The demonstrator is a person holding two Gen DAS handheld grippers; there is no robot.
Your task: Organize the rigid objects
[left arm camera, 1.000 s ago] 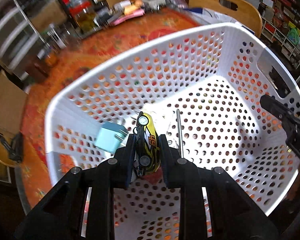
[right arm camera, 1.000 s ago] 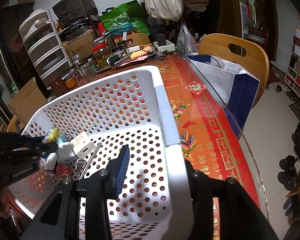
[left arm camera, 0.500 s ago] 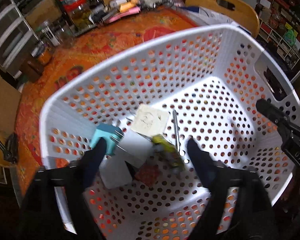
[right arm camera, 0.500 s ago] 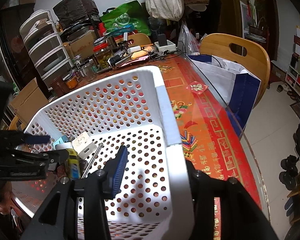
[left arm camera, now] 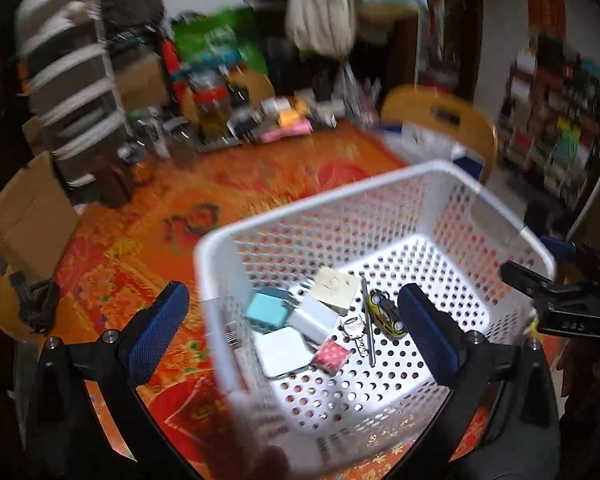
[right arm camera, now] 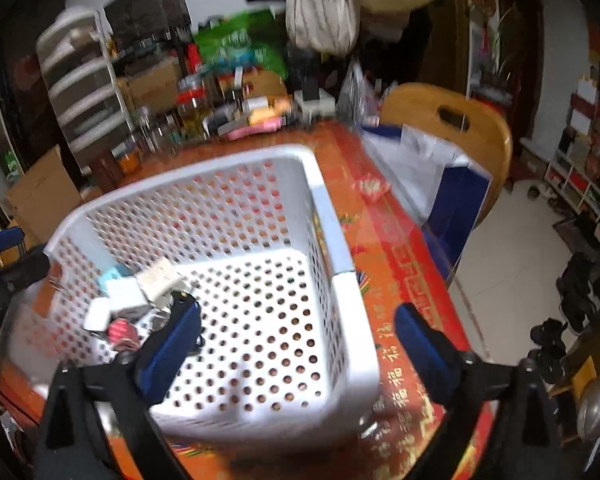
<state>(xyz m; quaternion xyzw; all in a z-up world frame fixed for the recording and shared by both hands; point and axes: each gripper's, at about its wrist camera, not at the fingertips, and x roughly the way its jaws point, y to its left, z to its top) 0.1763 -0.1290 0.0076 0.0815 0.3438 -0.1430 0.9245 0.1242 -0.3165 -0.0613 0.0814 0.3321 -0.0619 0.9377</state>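
1. Left gripper (left arm camera: 292, 328): jaws just opened, now spread wide, nothing pinched; its blue pads (left arm camera: 156, 332) straddle the near-left corner of the basket (left arm camera: 380, 184).
2. Right gripper (right arm camera: 296, 344): jaws just opened, spread wide, nothing pinched; the basket's right wall stands between the pads, untouched.
3. White perforated basket sits on the orange table (left arm camera: 148, 232).
4. Toy car (left arm camera: 386, 314) lies on the basket floor, beside a metal rod (left arm camera: 367, 320), keys (left arm camera: 356, 334), teal box (left arm camera: 266, 312), white blocks (left arm camera: 284, 350).
5. Frames blurred.
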